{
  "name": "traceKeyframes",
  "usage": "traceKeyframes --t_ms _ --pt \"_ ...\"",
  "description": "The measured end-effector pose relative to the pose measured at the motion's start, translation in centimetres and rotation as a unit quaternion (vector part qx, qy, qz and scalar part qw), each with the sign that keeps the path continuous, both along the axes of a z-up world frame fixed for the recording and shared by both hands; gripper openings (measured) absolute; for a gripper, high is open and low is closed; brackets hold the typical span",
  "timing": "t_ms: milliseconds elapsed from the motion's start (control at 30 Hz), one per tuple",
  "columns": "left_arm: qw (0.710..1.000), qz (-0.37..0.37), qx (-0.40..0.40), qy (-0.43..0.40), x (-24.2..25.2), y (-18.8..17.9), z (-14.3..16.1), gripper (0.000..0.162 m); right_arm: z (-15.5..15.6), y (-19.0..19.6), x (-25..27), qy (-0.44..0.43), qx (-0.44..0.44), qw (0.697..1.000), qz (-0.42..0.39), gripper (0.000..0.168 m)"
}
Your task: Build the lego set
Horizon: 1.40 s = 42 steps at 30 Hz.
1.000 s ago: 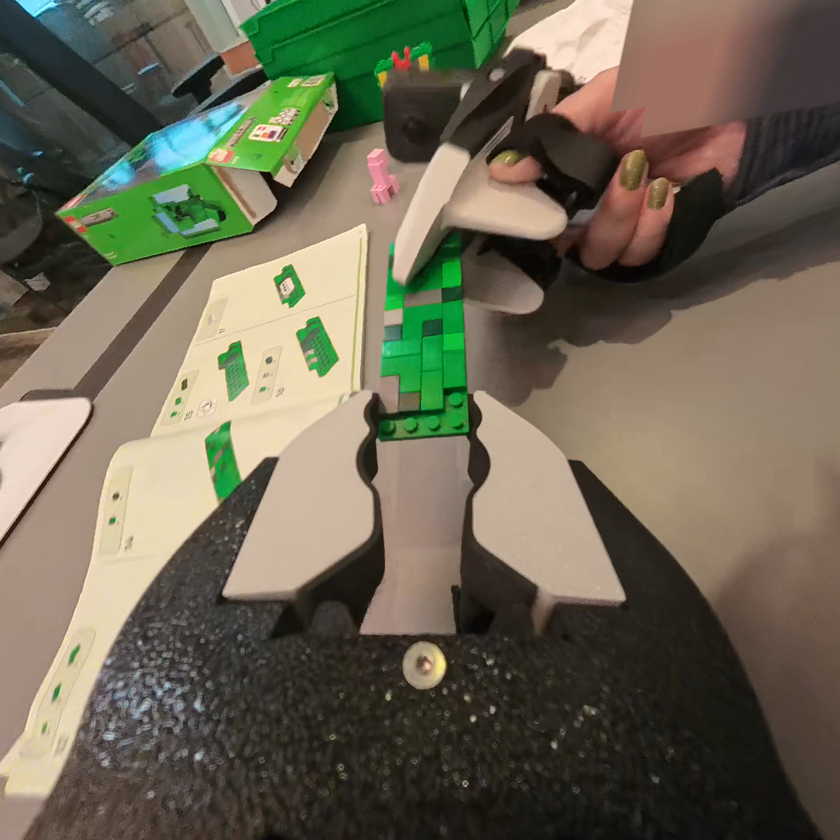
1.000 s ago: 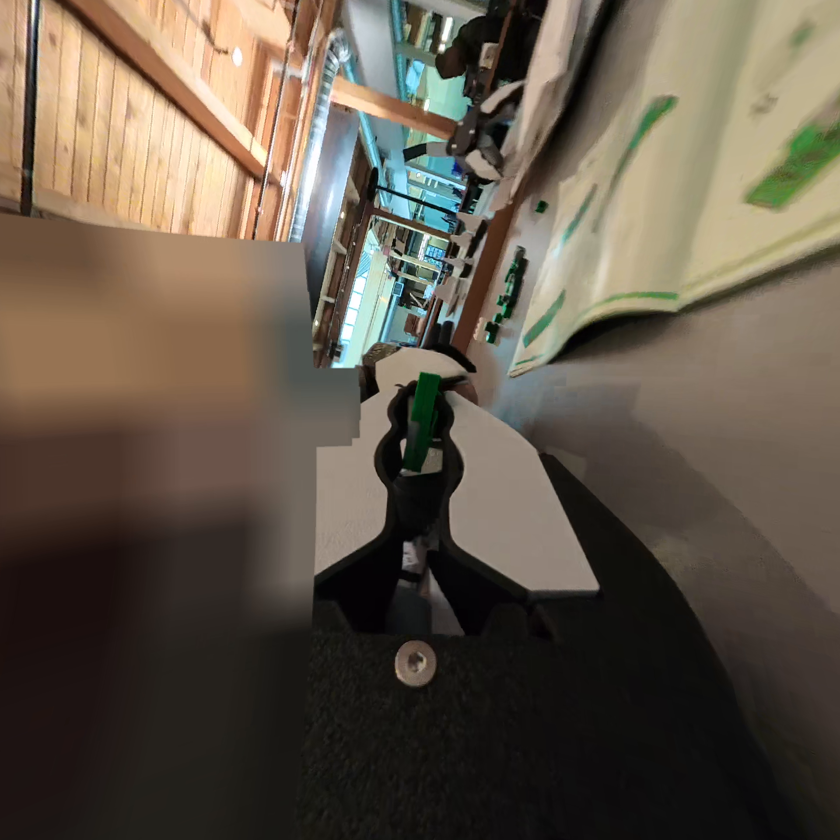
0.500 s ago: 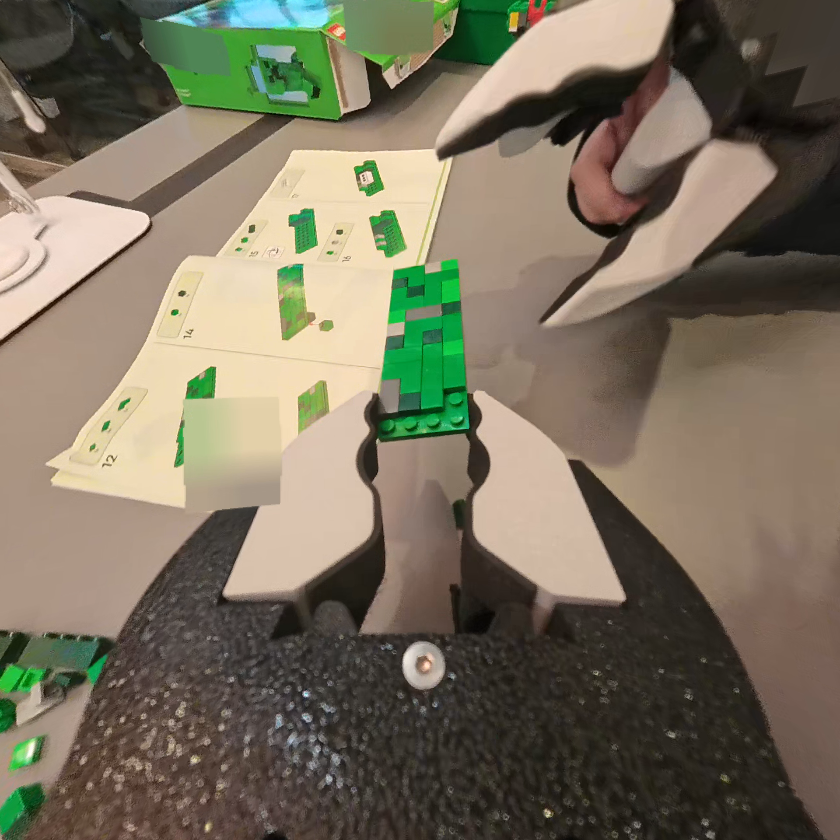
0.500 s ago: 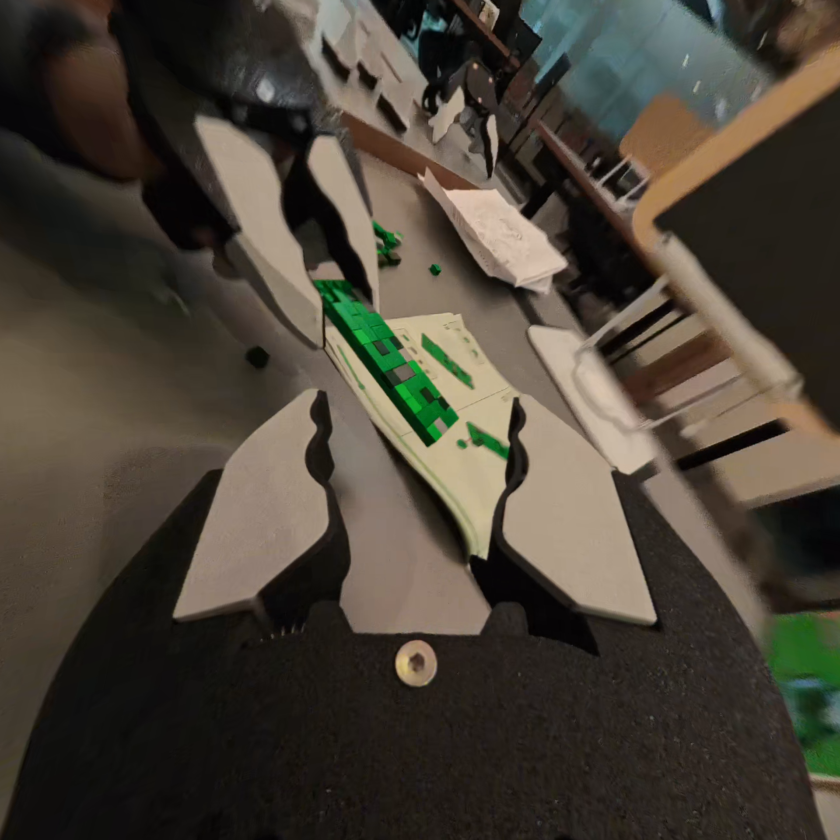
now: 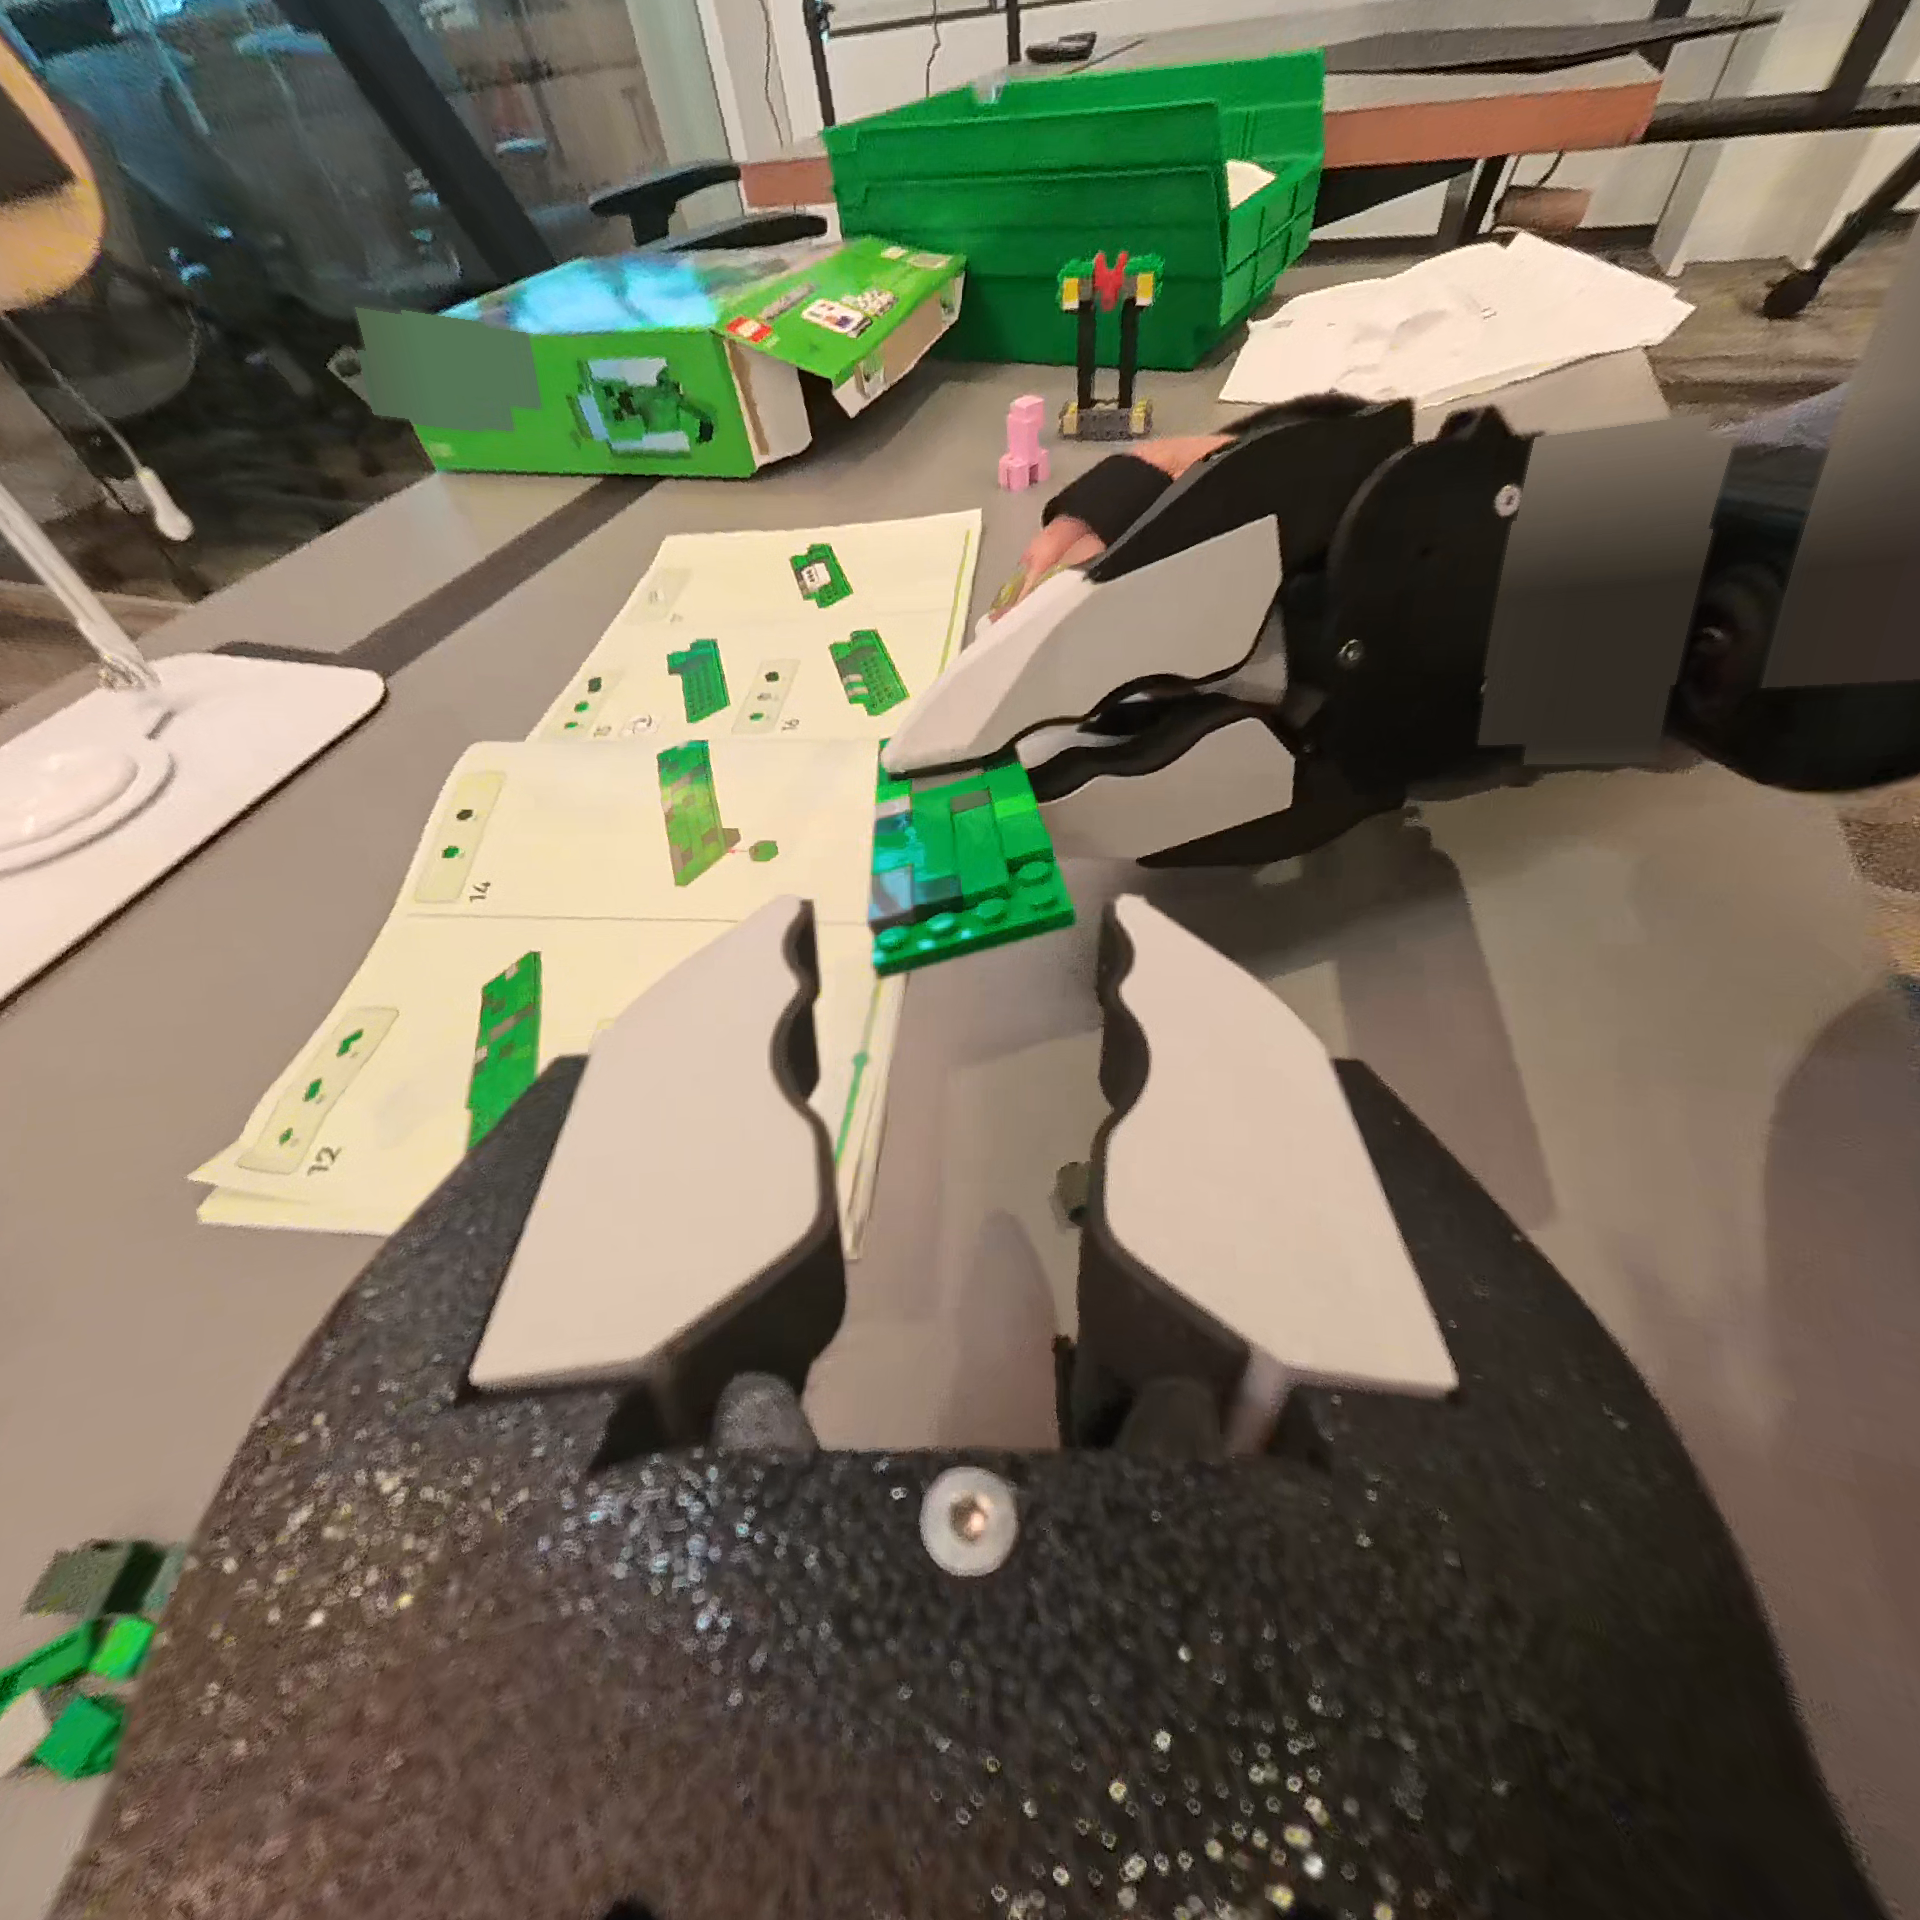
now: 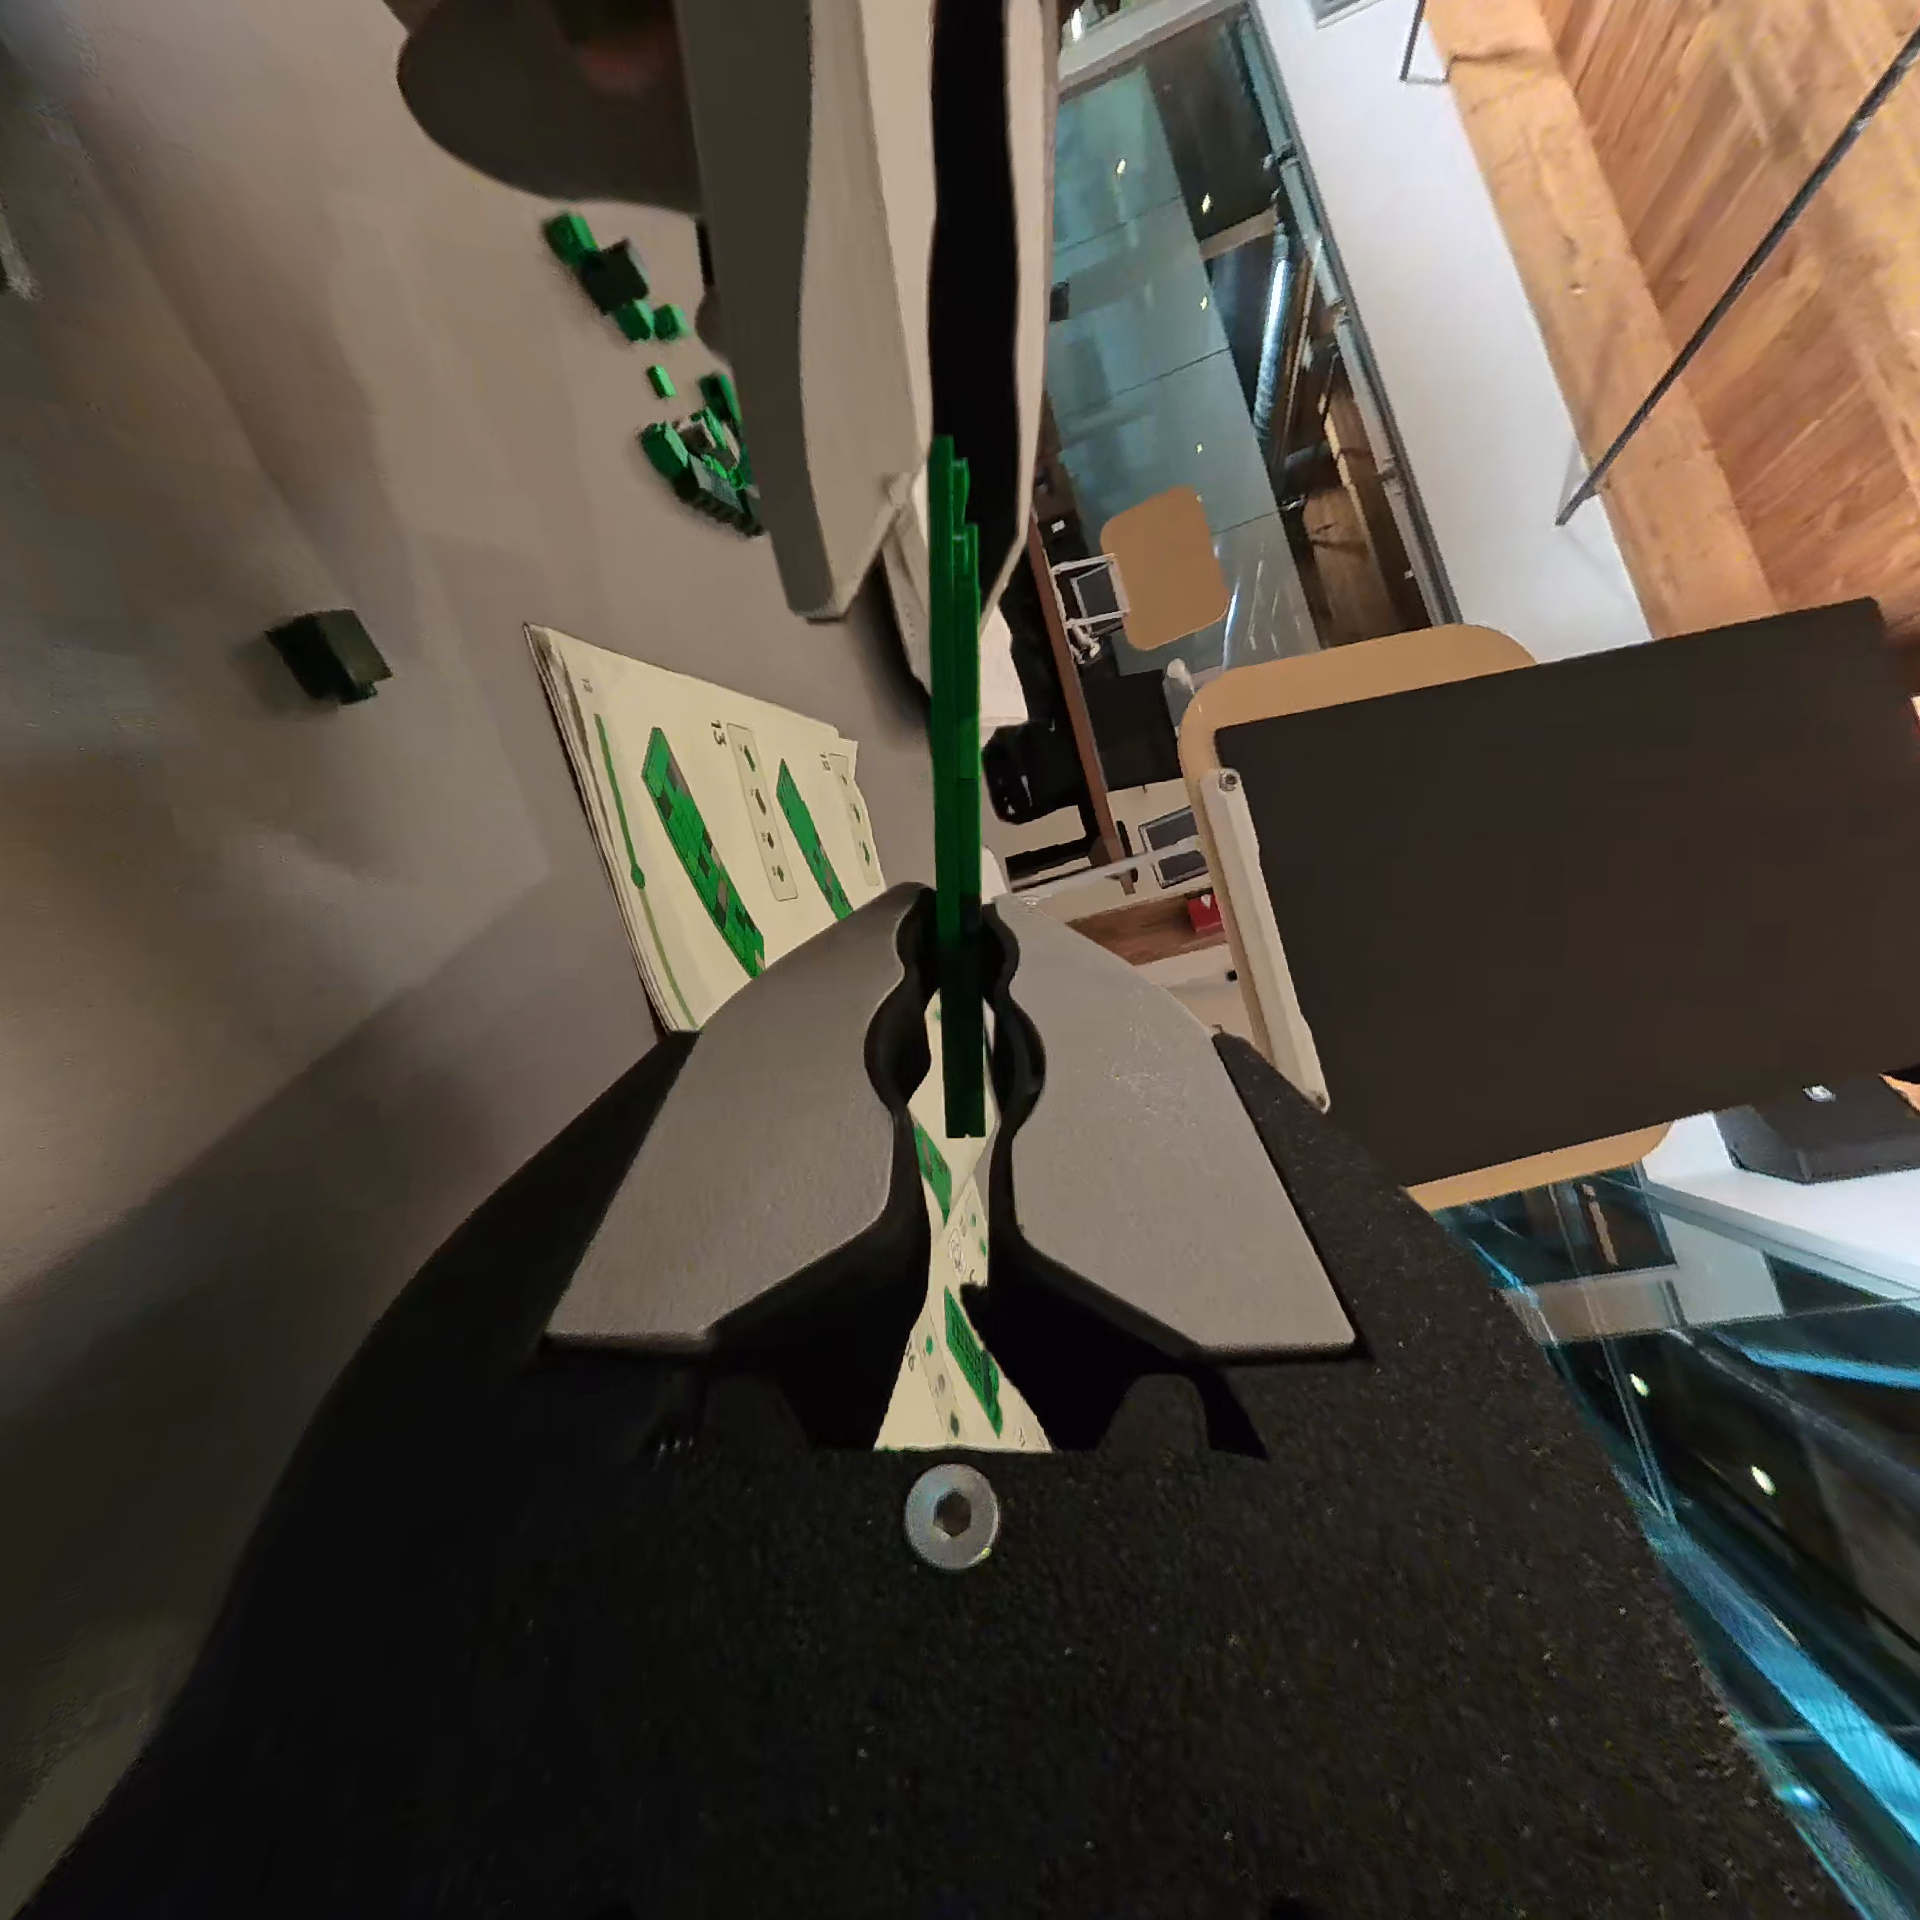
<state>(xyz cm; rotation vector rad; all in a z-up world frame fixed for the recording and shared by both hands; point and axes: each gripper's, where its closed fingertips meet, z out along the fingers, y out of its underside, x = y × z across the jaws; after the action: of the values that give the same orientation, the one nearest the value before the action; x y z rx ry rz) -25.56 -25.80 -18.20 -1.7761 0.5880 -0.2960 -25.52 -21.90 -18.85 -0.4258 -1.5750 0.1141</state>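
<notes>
A long green plate assembly, tiled in greens and greys, is held level above the grey table. My right gripper comes in from the right and is shut on the plate's far part. In the right wrist view the plate shows edge-on, pinched between my right gripper's fingertips. My left gripper is open, its fingertips just short of the plate's studded near end. It also shows at the top of the right wrist view, its fingers on either side of the plate's end.
An open instruction booklet lies under the plate. A green set box, a green bin, a small black-legged build and a pink figure stand behind. Loose green pieces and a dark brick lie nearby. A white lamp base is at the left.
My left gripper was shut on the plate's near end and has opened and drawn back slightly. My right gripper opened, then closed on the plate's far part.
</notes>
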Motion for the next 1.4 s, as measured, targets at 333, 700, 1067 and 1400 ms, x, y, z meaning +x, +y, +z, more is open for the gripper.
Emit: traceKeyframes --t_ms 333,700,1067,1400 --pt "0.992 -0.093 0.006 -0.086 1.8 -0.6 -0.2 0.062 1.4 -2.4 -0.6 0.063 0.016 0.994 0.087 0.006" --pt "0.979 -0.145 -0.018 -0.139 0.0 -2.0 0.3 0.066 1.3 -2.0 -0.7 0.066 0.047 0.994 0.076 0.006" --pt "0.996 0.022 0.082 0.014 -0.4 0.0 -0.1 0.059 0.8 -0.8 -1.3 0.051 0.09 0.995 0.016 0.006" --pt "0.996 0.014 0.077 -0.04 -0.4 -0.3 0.4 0.048 0.5 -0.8 -1.5 0.042 0.11 0.993 0.01 0.006"
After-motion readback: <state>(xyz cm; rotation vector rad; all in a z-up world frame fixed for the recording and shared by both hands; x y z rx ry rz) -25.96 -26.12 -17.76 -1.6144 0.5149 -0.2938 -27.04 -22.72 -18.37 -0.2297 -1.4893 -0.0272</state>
